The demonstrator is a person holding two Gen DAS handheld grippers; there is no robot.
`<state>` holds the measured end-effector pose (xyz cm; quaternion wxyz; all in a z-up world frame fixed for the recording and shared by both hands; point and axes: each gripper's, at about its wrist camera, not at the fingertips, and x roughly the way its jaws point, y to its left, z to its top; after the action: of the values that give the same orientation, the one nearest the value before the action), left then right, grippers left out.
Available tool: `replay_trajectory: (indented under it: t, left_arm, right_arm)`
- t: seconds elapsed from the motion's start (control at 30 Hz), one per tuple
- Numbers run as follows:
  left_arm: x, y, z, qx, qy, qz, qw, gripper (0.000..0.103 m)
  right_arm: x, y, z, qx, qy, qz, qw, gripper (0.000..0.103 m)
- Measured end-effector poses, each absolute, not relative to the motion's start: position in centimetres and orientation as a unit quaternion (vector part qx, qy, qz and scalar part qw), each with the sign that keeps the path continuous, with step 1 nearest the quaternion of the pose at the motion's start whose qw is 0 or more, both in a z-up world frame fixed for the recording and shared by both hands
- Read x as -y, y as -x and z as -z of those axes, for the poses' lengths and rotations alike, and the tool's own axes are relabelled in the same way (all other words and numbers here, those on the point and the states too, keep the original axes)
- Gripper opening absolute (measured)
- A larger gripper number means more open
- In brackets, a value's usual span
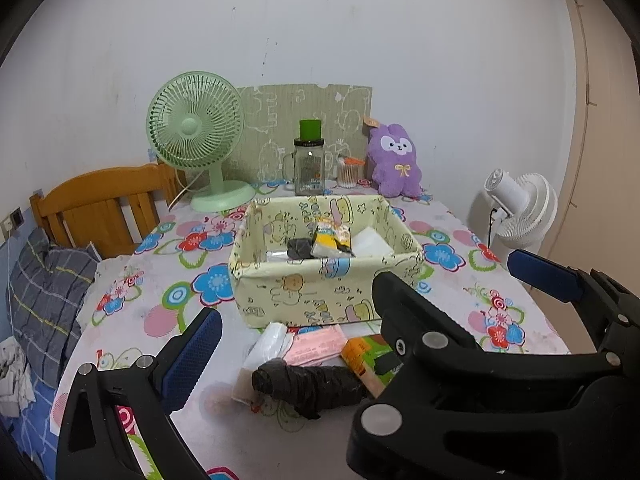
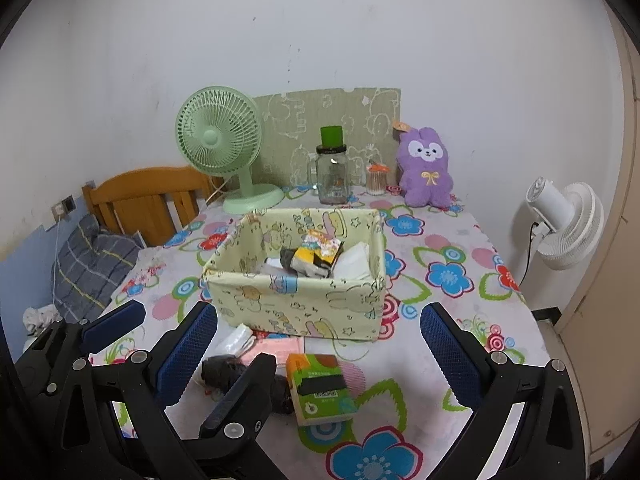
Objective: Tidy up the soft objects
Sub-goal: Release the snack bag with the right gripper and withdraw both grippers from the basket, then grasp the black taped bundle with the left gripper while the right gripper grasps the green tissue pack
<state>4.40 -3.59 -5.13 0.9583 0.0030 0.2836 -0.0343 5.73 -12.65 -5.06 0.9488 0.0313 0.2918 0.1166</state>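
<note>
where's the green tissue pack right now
The green tissue pack lies on the table in front of the fabric bin, right of the black bag roll, between the right gripper's open fingers.

Soft, even room light falls from overhead, leaving only faint shadows under the fabric box (image 1: 320, 280) on the table (image 1: 168, 320). No glare anywhere. Both views bow strongly toward dark rounded corners; the white wall (image 2: 320, 32) looks slightly grainy, and near gripper parts stay reasonably sharp.

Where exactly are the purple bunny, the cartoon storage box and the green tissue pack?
purple bunny (image 2: 427, 168), right wrist view, its belly bow.
cartoon storage box (image 2: 296, 300), right wrist view, its front wall.
green tissue pack (image 2: 320, 390), right wrist view, its top face.
</note>
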Motion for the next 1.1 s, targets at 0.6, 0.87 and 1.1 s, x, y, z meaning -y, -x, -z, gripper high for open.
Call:
replay_trajectory:
  t: [0.6,0.87,1.1]
  left_arm:
    - [2.8,-4.8,9.4,-0.318,-0.003,0.037,0.947,0.101]
    - [2.5,-5.6,11.4,-0.344,0.004,0.048,0.938,0.100]
    - [2.1,-6.1,12.8,-0.363,0.006,0.044,0.931,0.100]
  right_arm:
    - [11.7,-6.2,9.2,-0.321,-0.022,-0.118,0.939,0.103]
    - [11.2,-7.0,11.5,-0.348,-0.016,-0.120,0.930,0.100]
    - [11.2,-8.1,13.5,-0.380,-0.025,-0.121,0.917,0.095]
